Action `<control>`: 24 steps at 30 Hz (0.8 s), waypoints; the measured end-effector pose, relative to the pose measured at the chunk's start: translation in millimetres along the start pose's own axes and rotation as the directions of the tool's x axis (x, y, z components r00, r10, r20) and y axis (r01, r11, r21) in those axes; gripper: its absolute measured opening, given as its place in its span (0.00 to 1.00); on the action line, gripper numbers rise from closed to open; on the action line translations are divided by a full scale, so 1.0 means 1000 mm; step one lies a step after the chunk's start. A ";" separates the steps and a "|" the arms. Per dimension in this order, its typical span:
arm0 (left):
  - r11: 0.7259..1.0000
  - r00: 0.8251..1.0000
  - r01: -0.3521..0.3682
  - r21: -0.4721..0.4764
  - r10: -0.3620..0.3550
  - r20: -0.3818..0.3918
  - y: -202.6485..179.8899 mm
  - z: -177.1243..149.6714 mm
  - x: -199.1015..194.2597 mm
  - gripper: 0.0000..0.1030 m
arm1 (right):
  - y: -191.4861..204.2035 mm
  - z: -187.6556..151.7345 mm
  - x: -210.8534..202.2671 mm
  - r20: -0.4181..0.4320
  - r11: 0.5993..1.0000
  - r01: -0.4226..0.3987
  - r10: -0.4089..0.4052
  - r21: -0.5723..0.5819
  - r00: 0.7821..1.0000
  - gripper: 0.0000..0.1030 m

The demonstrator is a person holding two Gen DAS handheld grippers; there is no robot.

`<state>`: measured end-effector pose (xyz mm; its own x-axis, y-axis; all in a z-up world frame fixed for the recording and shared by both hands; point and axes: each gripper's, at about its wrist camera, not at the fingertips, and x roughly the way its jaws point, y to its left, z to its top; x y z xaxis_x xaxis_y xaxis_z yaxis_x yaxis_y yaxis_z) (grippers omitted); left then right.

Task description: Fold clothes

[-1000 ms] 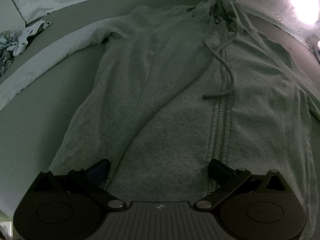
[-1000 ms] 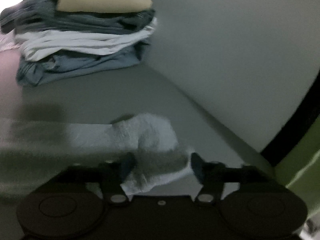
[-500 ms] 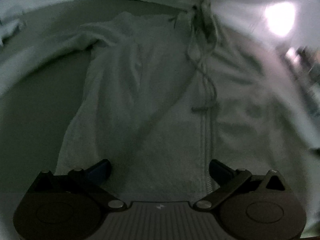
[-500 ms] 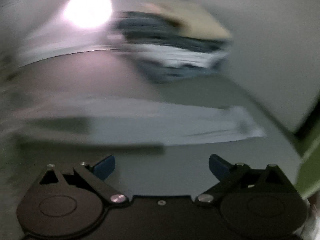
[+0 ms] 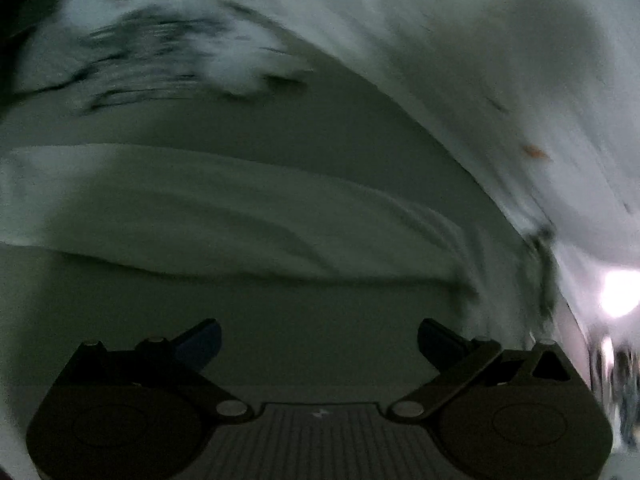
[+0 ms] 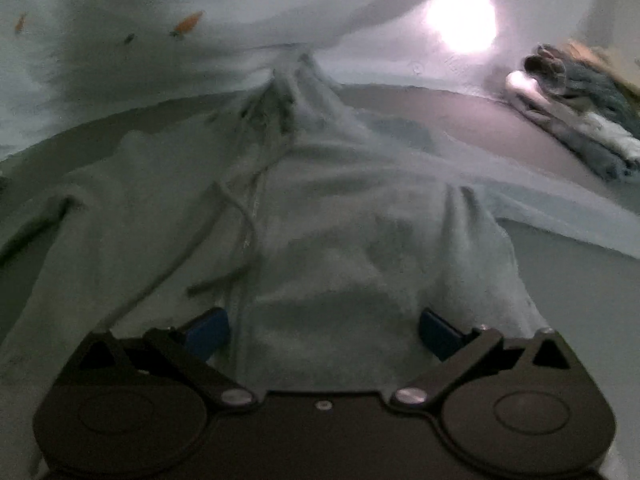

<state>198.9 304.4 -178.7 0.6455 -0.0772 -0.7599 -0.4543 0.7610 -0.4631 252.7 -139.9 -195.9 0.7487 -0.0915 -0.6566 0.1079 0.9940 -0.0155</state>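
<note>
A pale grey zip-up hoodie (image 6: 320,216) lies flat on the grey surface, zipper and drawstrings running up its middle. My right gripper (image 6: 322,330) hangs over the hoodie's lower body, jaws wide open with nothing pinched between them. The hoodie's right sleeve (image 6: 560,208) stretches out to the right. In the blurred left wrist view, the hoodie's left sleeve (image 5: 224,208) runs across the frame. My left gripper (image 5: 318,340) stands open above bare grey surface just short of that sleeve, holding nothing.
A stack of folded clothes (image 6: 576,104) sits at the far right. A white sheet with small orange marks (image 6: 188,24) rises behind the hoodie. A blurred crumpled patterned cloth (image 5: 168,52) lies at the far left. A bright light glare (image 6: 460,20) shows at the back.
My right gripper let go of the sleeve cuff, opened wide and swung left over the hoodie's body. My left gripper swung off the hoodie's body to the left sleeve, staying open.
</note>
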 end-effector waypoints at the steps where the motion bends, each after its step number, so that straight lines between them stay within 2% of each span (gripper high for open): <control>1: 1.000 1.000 -0.015 -0.021 0.015 0.001 0.013 0.005 -0.002 0.98 | 0.002 -0.004 -0.001 0.016 1.000 0.015 -0.015 0.008 1.000 1.00; 5: 0.991 0.995 -0.090 -0.097 0.094 0.033 0.052 0.015 -0.014 0.93 | 0.005 -0.007 -0.005 0.037 0.999 0.036 -0.037 0.012 0.999 1.00; 9: 0.970 0.977 -0.182 -0.161 0.196 0.078 0.076 0.020 -0.022 0.80 | 0.003 -0.007 -0.004 0.032 0.999 0.019 -0.020 0.031 0.999 1.00; 11: 0.959 0.967 -0.219 -0.180 0.239 0.092 0.082 0.025 -0.021 0.80 | 0.004 -0.007 -0.002 0.032 0.999 0.019 -0.020 0.029 0.999 1.00; 14: 0.946 0.962 -0.233 -0.227 0.259 0.089 0.097 0.032 -0.016 0.79 | 0.004 -0.007 0.001 0.032 0.999 0.018 -0.019 0.029 0.999 1.00; 17: 0.943 0.952 -0.254 -0.214 0.283 0.115 0.101 0.039 -0.015 0.77 | 0.004 -0.008 0.000 0.032 0.999 0.017 -0.018 0.030 0.999 1.00; 18: 0.942 0.946 -0.271 -0.198 0.299 0.128 0.102 0.040 -0.012 0.72 | 0.004 -0.008 0.000 0.032 0.999 0.016 -0.017 0.030 0.999 1.00; 19: 0.941 0.939 -0.287 -0.180 0.314 0.141 0.102 0.042 -0.011 0.58 | 0.004 -0.008 0.000 0.032 0.999 0.015 -0.016 0.031 0.999 1.00; 20: 0.939 0.933 -0.304 -0.158 0.327 0.151 0.101 0.042 -0.009 0.51 | 0.004 -0.008 0.000 0.032 0.999 0.015 -0.016 0.031 0.999 1.00; 21: 0.939 0.928 -0.321 -0.127 0.338 0.156 0.100 0.046 -0.006 0.35 | 0.003 -0.008 0.000 0.032 0.999 0.014 -0.015 0.031 0.999 1.00; 22: 0.940 0.927 -0.326 -0.102 0.339 0.160 0.099 0.050 -0.004 0.29 | 0.003 -0.008 0.000 0.032 0.999 0.014 -0.015 0.031 0.999 1.00; 24: 0.958 0.944 -0.268 -0.106 0.283 0.170 0.099 0.055 -0.005 0.26 | 0.003 -0.008 0.000 0.032 0.999 0.012 -0.013 0.032 0.999 1.00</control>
<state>184.5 415.7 -195.7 0.5852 0.2515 -0.7709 -0.6730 0.6810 -0.2888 248.0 -136.5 -202.0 0.7677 -0.1061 -0.6320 0.1377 0.9905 0.0010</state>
